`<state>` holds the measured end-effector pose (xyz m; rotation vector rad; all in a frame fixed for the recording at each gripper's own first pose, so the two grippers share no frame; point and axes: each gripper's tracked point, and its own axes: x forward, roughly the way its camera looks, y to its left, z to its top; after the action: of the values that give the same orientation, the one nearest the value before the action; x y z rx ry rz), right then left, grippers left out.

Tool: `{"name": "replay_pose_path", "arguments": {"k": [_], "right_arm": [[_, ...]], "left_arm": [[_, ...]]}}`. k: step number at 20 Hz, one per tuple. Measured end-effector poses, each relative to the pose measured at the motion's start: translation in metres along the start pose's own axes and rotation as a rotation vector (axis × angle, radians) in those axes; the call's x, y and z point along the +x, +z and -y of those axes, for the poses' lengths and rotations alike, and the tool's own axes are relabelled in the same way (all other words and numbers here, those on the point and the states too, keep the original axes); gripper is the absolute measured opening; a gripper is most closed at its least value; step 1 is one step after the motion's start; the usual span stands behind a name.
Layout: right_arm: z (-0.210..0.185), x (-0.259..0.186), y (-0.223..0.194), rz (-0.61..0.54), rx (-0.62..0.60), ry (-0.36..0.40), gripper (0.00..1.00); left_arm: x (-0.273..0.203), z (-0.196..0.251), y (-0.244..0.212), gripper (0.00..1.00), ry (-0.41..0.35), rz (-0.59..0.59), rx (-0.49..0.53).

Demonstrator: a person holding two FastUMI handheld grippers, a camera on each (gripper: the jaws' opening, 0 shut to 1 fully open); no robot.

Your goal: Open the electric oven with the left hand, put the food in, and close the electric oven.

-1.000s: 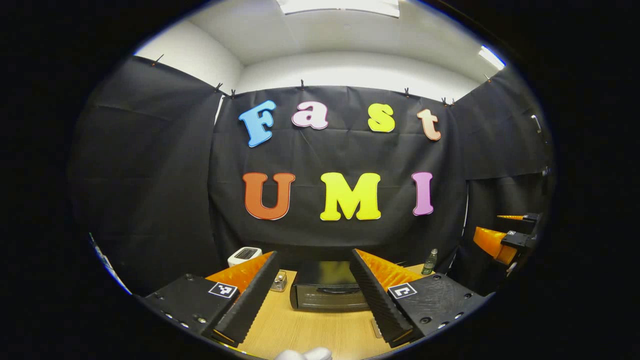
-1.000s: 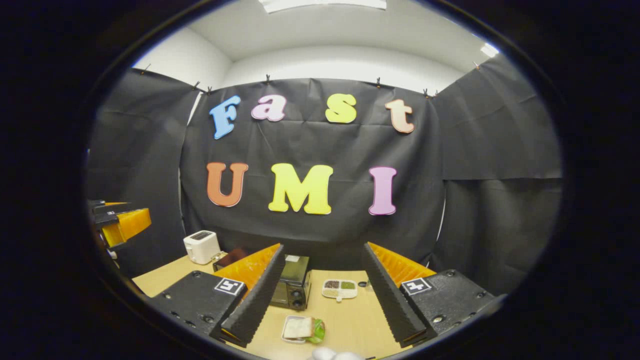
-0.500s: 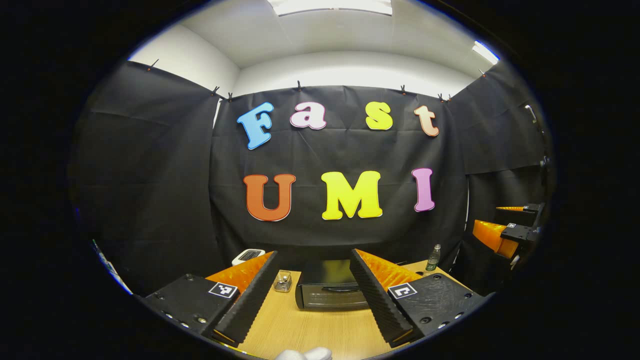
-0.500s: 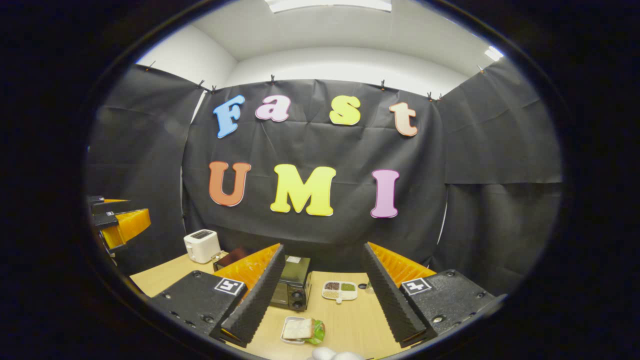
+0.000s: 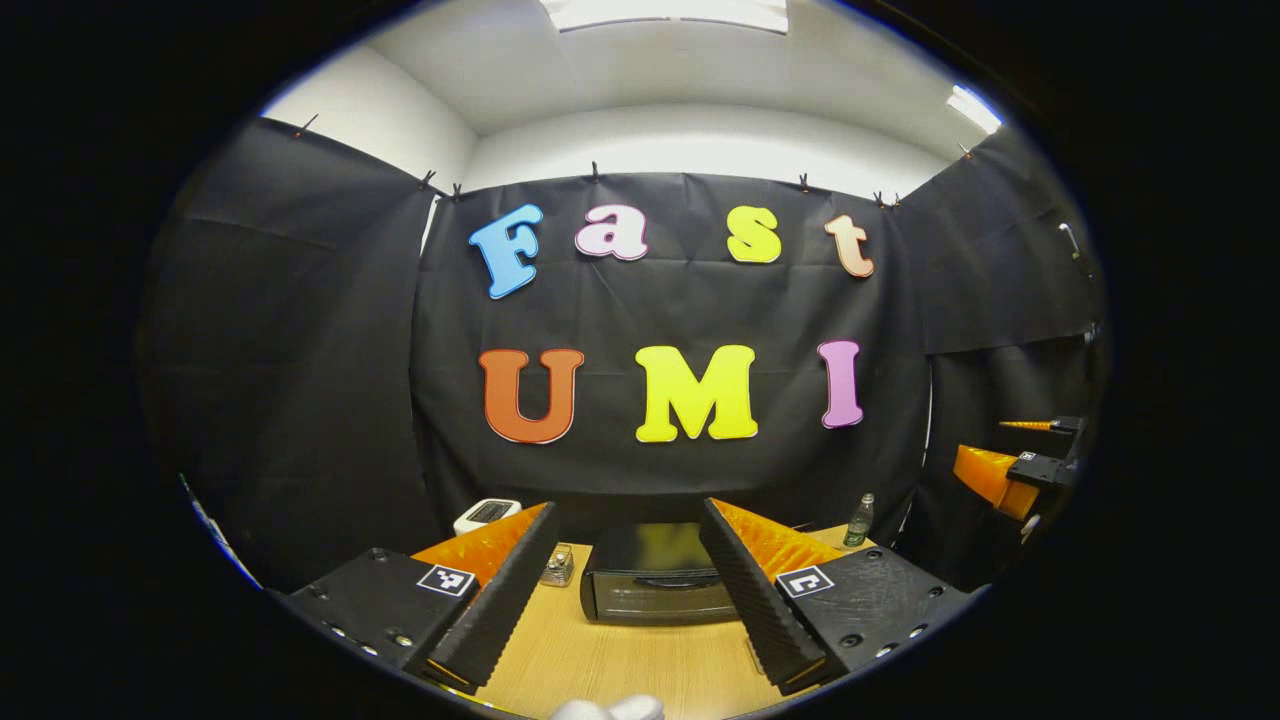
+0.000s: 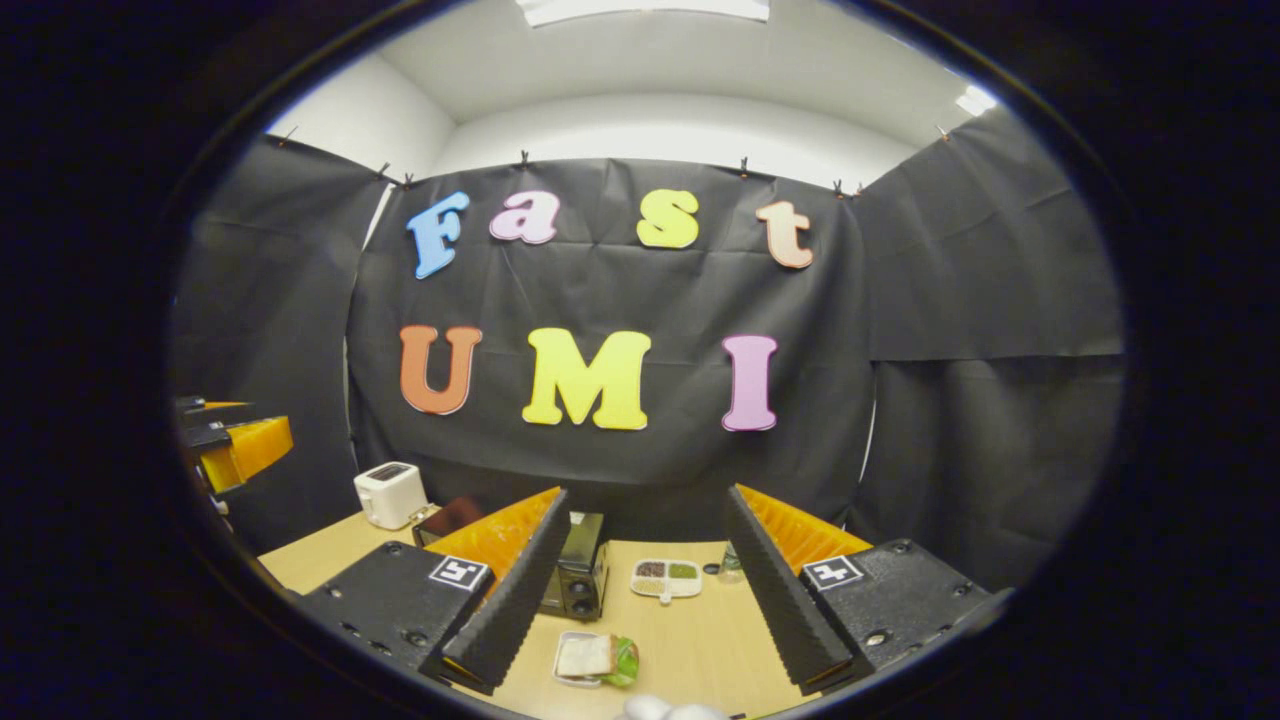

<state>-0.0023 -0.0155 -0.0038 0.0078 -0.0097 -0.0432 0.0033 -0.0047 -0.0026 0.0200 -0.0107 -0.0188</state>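
My left tool (image 5: 625, 590) spread wide, empty, held above table (image 5: 620, 665). Electric oven (image 5: 655, 585) dead ahead between its fingers, door shut, handle running crosswise. Right tool (image 6: 635, 600) also spread, empty; food (image 6: 592, 660) on table just below-ahead. Left nearer oven, I judge.

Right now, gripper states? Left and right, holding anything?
Left gripper: open, empty, fingers spread in front of the closed oven.
Right gripper: open, empty, above the sandwich tray.
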Motion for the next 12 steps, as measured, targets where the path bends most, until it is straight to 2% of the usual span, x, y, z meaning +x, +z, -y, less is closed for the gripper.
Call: {"name": "replay_pose_path", "arguments": {"k": [7,8,9,12], "right_arm": [[0.017,-0.003,-0.005,0.006,0.007,0.001,0.96],[0.02,-0.003,-0.006,0.006,0.01,0.003,0.96],[0.025,-0.003,-0.009,0.003,0.008,-0.004,0.96],[0.045,-0.005,-0.016,-0.014,-0.01,-0.025,0.96]], "left_arm": [[0.042,0.016,-0.039,0.94,-0.011,-0.003,0.004],[0.05,0.02,-0.049,0.88,-0.016,-0.005,0.002],[0.057,0.026,-0.062,0.94,-0.023,-0.023,-0.011],[0.09,0.043,-0.104,0.94,-0.047,-0.062,-0.011]]}}
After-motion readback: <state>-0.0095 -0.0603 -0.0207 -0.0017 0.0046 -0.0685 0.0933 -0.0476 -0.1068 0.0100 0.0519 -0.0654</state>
